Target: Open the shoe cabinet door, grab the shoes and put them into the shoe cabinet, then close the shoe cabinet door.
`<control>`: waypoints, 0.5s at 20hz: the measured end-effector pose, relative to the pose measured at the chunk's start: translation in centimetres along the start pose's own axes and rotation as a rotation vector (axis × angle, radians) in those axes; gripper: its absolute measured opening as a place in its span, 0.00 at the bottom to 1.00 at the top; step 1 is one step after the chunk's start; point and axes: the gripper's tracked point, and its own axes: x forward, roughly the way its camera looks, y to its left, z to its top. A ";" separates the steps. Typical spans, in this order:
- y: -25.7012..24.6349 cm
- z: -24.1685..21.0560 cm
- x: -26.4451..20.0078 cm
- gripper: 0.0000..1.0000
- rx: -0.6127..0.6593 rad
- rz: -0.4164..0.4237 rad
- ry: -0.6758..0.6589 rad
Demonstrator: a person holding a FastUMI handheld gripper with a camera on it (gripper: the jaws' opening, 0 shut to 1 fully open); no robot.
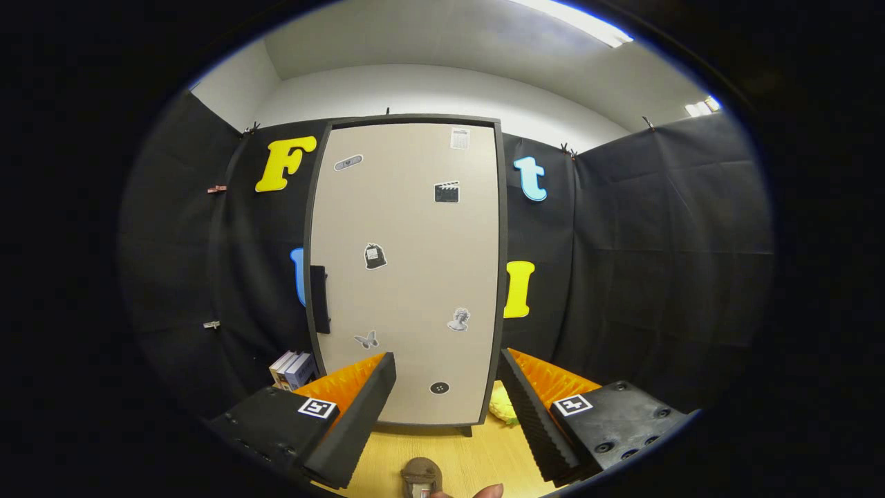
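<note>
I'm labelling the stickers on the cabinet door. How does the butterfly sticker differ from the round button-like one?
The butterfly sticker is pale grey and wing-shaped; the round sticker is a dark disc with small dots. The butterfly sits nearer the handle side of the door, by the left finger's tip; the round one sits lower, between the open jaws of the gripper. Both lie flat low on the closed door.

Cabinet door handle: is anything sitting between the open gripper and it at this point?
Nothing visible does. The gripper is open with empty air between its fingers, facing the closed cabinet door. The dark handle on the door's edge lies beyond the fingers, unobstructed.
</note>
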 end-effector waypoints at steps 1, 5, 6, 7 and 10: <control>0.4 0.0 0.3 0.98 0.005 0.007 0.002; 3.2 0.8 1.9 0.98 0.020 0.045 -0.009; 4.2 1.2 2.5 0.98 0.024 0.056 -0.018; 5.2 1.6 3.2 0.98 0.029 0.069 -0.029; 8.9 2.7 5.5 0.98 0.040 0.107 -0.051</control>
